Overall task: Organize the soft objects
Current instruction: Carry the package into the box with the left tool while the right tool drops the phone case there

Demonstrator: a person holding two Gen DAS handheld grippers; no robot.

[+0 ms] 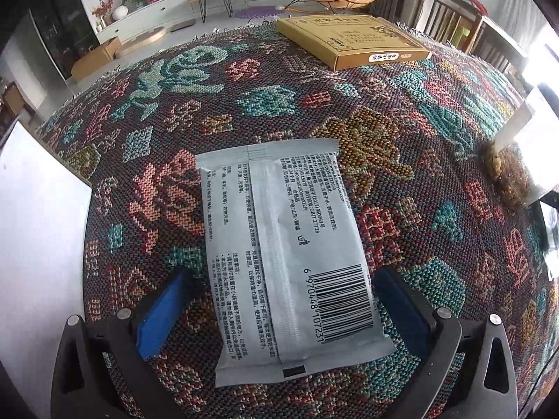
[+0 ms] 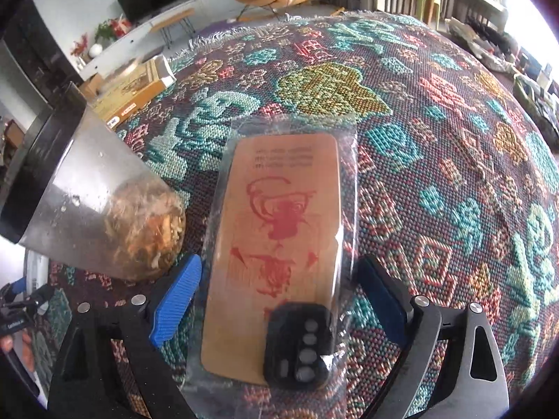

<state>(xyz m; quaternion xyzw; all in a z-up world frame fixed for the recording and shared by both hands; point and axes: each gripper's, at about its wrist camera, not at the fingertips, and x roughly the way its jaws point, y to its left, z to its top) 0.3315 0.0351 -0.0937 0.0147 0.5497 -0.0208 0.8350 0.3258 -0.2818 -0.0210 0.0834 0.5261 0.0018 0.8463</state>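
Between the spread left tool fingers, a grey packet.

From the left wrist we look down close over the woven tablecloth, facing the room's far wall at 12 o'clock. The right wrist view sits equally low and faces likewise. Both views share the yellow box, at 10 o'clock in the right view.
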